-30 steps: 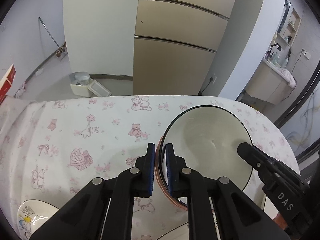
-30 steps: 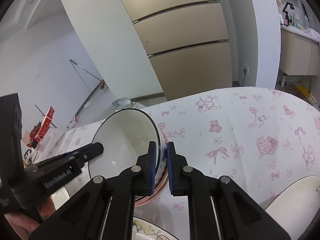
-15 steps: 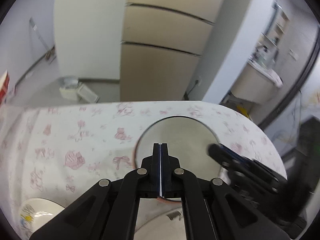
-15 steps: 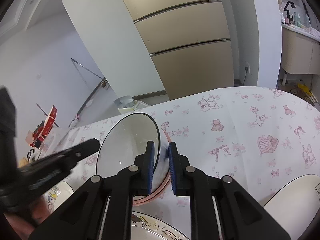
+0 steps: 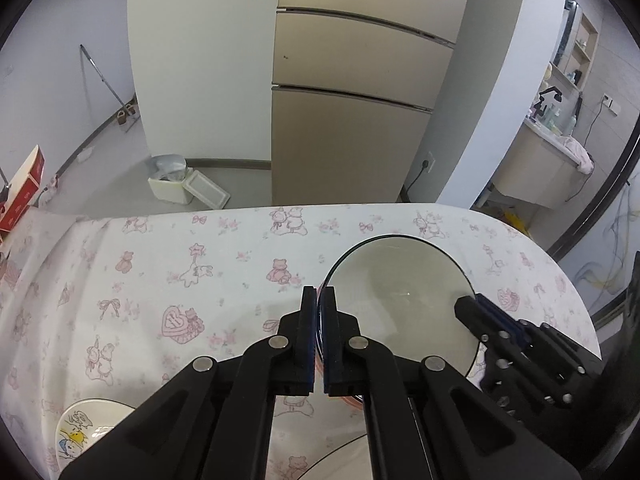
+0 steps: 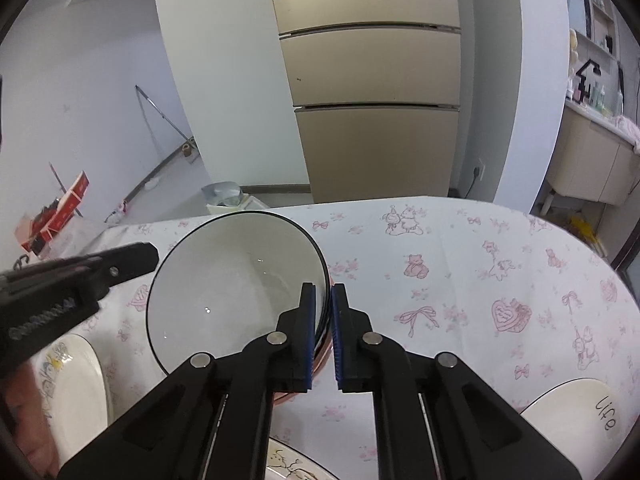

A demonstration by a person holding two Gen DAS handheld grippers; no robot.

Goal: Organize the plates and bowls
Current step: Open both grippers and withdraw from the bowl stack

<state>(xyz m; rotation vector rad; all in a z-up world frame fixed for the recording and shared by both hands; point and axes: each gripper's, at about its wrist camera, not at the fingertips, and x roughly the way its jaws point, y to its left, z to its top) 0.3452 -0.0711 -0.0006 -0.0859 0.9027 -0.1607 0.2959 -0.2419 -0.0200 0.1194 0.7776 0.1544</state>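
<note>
Your left gripper (image 5: 319,296) is pinching the left rim of the black-rimmed bowl (image 5: 400,292), and your right gripper (image 6: 323,294) is clamped on its right rim — so both hold the same bowl. It sits nested in a pink bowl (image 6: 320,364) on the desk (image 5: 224,248), whose cloth has pink bears and bows. A cartoon plate (image 5: 86,432) lies at the near left edge, a white plate with lettering (image 6: 580,412) at the near right, and another printed plate (image 6: 296,464) just in front of the bowls.
</note>
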